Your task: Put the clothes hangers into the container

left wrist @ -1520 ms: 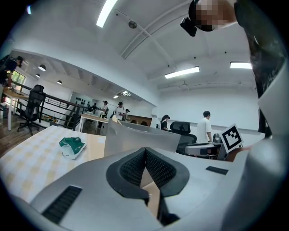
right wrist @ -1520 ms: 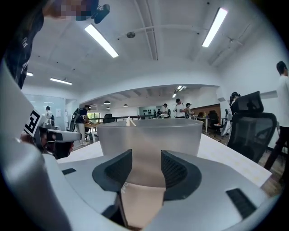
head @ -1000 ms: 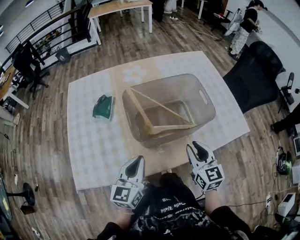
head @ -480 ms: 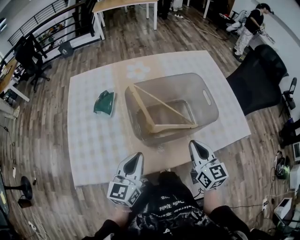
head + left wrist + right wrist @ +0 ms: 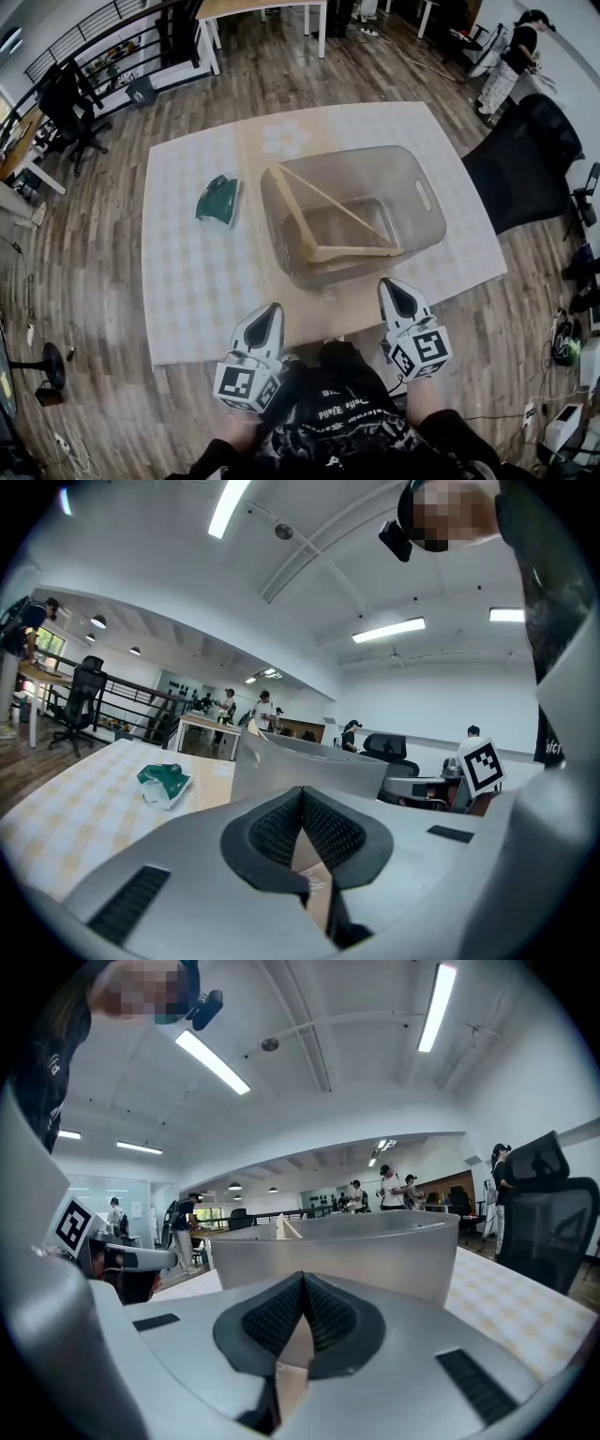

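Slanting inside the container (image 5: 417, 173), the wooden hangers (image 5: 342, 208) ran far-left to near-right, hooks indistinct. Both the left gripper (image 5: 267, 314) and right gripper (image 5: 394, 289) were clenched, empty.

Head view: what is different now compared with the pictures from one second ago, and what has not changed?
The right gripper closed its jaws on nothing; they now meet, empty. Neither gripper moved noticeably. The left gripper stays shut and empty near the table's front edge. The wooden hangers lie in the clear container as before, and the green item rests on the table beside it.
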